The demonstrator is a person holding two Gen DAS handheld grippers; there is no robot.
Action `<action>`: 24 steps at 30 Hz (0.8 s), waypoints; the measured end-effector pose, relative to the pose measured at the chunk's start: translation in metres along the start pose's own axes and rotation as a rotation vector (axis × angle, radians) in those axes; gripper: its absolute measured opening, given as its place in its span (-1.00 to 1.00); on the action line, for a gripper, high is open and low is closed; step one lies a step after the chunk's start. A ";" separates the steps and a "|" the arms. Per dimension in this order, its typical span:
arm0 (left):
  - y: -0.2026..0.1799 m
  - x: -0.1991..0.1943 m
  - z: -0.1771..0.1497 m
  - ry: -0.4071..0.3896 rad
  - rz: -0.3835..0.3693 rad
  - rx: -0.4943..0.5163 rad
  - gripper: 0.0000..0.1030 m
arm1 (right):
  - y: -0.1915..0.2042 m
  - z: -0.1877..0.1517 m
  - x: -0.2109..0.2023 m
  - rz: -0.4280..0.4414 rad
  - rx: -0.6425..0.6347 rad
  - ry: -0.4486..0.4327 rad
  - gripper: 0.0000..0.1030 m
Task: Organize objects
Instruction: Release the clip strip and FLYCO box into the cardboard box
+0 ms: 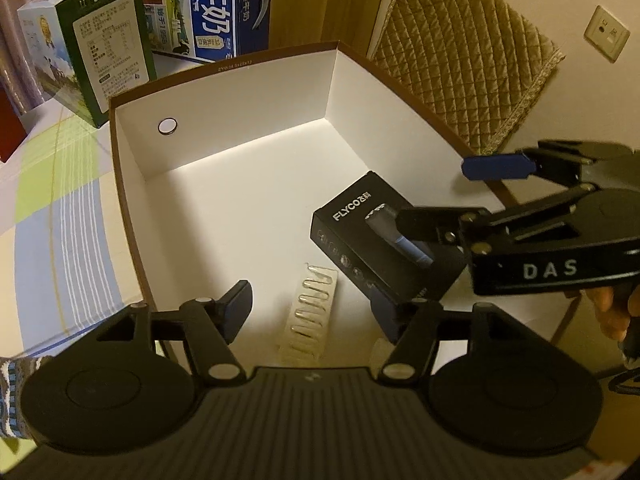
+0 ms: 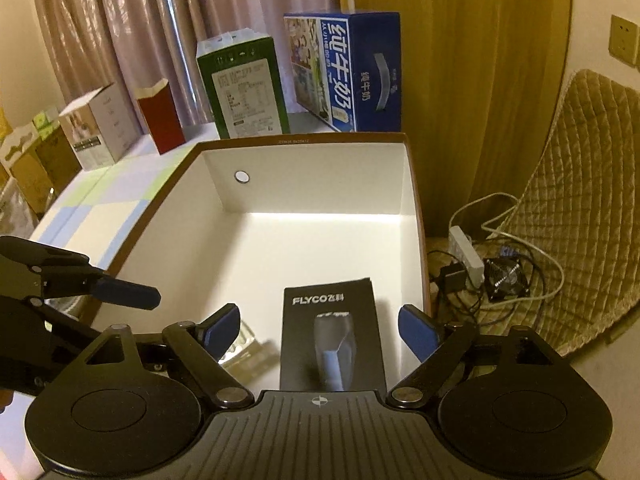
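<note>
A large open box (image 1: 132,184) with white inner walls and a brown rim stands on the table; it also shows in the right wrist view (image 2: 412,200). A black FLYCO box (image 1: 360,224) lies on its floor at the near right, also seen in the right wrist view (image 2: 332,320). A clear blister strip (image 1: 310,316) lies beside it, partly visible in the right wrist view (image 2: 248,344). My left gripper (image 1: 316,308) is open above the strip. My right gripper (image 2: 320,328) is open, its fingers on either side of the FLYCO box and apart from it; it reaches in from the right in the left wrist view (image 1: 452,196).
A green carton (image 2: 244,88) and a blue milk carton (image 2: 348,72) stand behind the box. A red box (image 2: 160,116) and several cardboard boxes (image 2: 96,128) line the table's left. A quilted chair (image 2: 592,208) and a power strip with cables (image 2: 468,256) are on the right.
</note>
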State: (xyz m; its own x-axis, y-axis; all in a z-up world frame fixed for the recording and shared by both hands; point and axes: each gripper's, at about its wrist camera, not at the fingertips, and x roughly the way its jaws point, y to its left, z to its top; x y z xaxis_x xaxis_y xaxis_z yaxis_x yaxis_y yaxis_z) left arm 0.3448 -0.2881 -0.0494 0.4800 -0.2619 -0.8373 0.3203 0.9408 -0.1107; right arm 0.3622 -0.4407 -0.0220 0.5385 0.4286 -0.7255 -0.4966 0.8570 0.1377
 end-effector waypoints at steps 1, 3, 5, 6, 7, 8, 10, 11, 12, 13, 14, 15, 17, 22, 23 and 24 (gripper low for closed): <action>0.000 -0.003 0.000 -0.004 0.000 -0.001 0.20 | 0.000 -0.001 -0.004 0.003 0.009 -0.004 0.65; -0.001 -0.009 -0.002 -0.013 -0.002 -0.006 0.26 | 0.000 -0.003 -0.010 0.013 0.022 -0.012 0.67; -0.002 -0.016 -0.004 -0.022 -0.001 -0.012 0.27 | 0.001 -0.005 -0.017 0.018 0.034 -0.024 0.68; -0.002 -0.020 -0.005 -0.028 -0.002 -0.014 0.28 | 0.001 -0.006 -0.020 0.022 0.038 -0.030 0.68; -0.003 -0.023 -0.006 -0.033 -0.002 -0.017 0.29 | 0.002 -0.006 -0.024 0.024 0.042 -0.036 0.68; -0.003 -0.027 -0.007 -0.038 -0.002 -0.019 0.30 | 0.002 -0.007 -0.027 0.025 0.046 -0.043 0.69; -0.005 -0.034 -0.009 -0.048 -0.001 -0.022 0.32 | 0.004 -0.008 -0.034 0.032 0.055 -0.054 0.71; -0.005 -0.038 -0.009 -0.053 0.003 -0.026 0.34 | 0.005 -0.009 -0.037 0.034 0.059 -0.060 0.71; -0.005 -0.041 -0.010 -0.058 0.006 -0.030 0.35 | 0.006 -0.010 -0.041 0.037 0.064 -0.068 0.72; -0.006 -0.044 -0.012 -0.063 0.009 -0.034 0.36 | 0.006 -0.011 -0.044 0.040 0.067 -0.073 0.73; -0.006 -0.048 -0.013 -0.070 0.011 -0.039 0.39 | 0.007 -0.012 -0.047 0.044 0.070 -0.078 0.74; -0.005 -0.052 -0.015 -0.076 0.015 -0.046 0.44 | 0.008 -0.013 -0.050 0.047 0.073 -0.082 0.76; -0.005 -0.060 -0.019 -0.089 0.025 -0.060 0.45 | 0.009 -0.017 -0.055 0.051 0.080 -0.088 0.78; -0.002 -0.077 -0.030 -0.099 0.051 -0.097 0.52 | 0.015 -0.027 -0.065 0.056 0.096 -0.089 0.85; -0.002 -0.080 -0.032 -0.098 0.062 -0.108 0.57 | 0.016 -0.029 -0.065 0.058 0.098 -0.087 0.86; -0.001 -0.084 -0.035 -0.099 0.069 -0.117 0.61 | 0.018 -0.031 -0.066 0.059 0.099 -0.086 0.86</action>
State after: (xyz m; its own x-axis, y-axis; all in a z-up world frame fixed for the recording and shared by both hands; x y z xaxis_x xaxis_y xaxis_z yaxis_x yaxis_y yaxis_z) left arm 0.2752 -0.2598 0.0022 0.5776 -0.2108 -0.7886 0.1897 0.9743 -0.1214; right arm 0.2962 -0.4622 0.0077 0.5688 0.4988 -0.6539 -0.4618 0.8516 0.2480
